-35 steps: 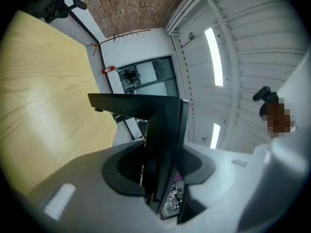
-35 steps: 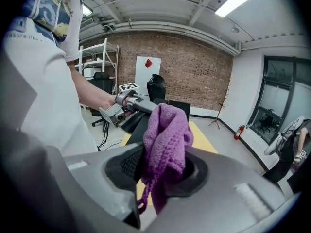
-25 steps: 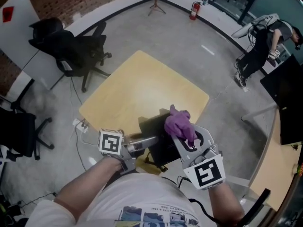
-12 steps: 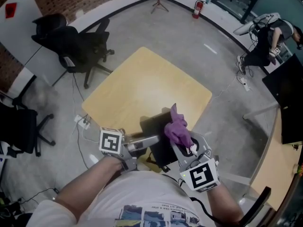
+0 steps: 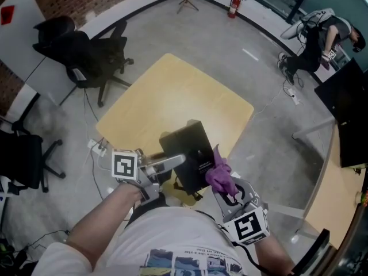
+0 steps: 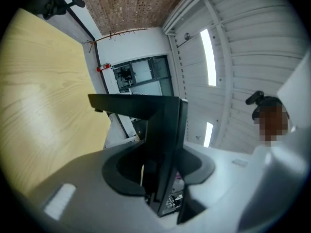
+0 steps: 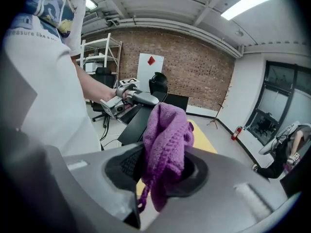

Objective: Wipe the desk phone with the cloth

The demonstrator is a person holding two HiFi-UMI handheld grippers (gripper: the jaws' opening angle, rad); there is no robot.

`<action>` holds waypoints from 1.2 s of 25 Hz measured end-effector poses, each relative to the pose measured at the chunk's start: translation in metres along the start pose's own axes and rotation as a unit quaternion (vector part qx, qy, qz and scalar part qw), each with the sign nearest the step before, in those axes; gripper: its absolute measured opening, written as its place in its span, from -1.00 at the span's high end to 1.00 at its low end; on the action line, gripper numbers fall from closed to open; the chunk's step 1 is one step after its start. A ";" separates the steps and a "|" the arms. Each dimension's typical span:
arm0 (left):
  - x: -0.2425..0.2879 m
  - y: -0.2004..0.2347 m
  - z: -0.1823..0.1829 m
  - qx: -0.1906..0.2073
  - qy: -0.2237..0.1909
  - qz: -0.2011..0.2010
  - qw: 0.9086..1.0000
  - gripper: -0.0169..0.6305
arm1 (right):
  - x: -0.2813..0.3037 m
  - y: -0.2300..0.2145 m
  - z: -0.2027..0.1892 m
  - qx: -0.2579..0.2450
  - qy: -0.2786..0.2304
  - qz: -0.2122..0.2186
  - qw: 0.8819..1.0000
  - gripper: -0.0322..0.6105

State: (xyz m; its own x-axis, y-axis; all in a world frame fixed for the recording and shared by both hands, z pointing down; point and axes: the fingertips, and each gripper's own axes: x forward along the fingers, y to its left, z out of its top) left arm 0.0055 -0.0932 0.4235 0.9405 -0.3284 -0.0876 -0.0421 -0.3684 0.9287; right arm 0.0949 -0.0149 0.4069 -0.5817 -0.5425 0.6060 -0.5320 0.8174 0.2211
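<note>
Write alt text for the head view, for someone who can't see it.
Seen from above, a person's left gripper grips a black desk phone by its edge at the near side of a light wooden table, while the right gripper holds a purple cloth beside the phone. Black office chairs stand at left.

Head view looks steeply down; both gripper views closely face the phone [image 5: 192,151].
</note>
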 end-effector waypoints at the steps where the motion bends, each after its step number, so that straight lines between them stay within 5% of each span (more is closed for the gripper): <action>1: -0.001 0.000 0.001 0.000 -0.001 0.000 1.000 0.37 | -0.002 0.000 0.002 0.007 -0.005 0.001 1.000 0.58; 16: -0.002 -0.014 -0.033 0.008 0.048 -0.015 0.999 0.37 | 0.019 -0.072 0.106 0.011 -0.111 -0.045 0.993 0.58; 30: -0.028 -0.010 -0.014 -0.003 0.007 -0.027 1.000 0.37 | 0.015 -0.032 0.043 0.108 -0.097 -0.010 0.989 0.58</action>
State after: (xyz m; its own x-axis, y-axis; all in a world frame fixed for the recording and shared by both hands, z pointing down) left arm -0.0153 -0.0685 0.4215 0.9457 -0.2963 -0.1337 0.0114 -0.3809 0.9246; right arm 0.0766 -0.0578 0.3763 -0.6657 -0.6018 0.4412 -0.6509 0.7575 0.0511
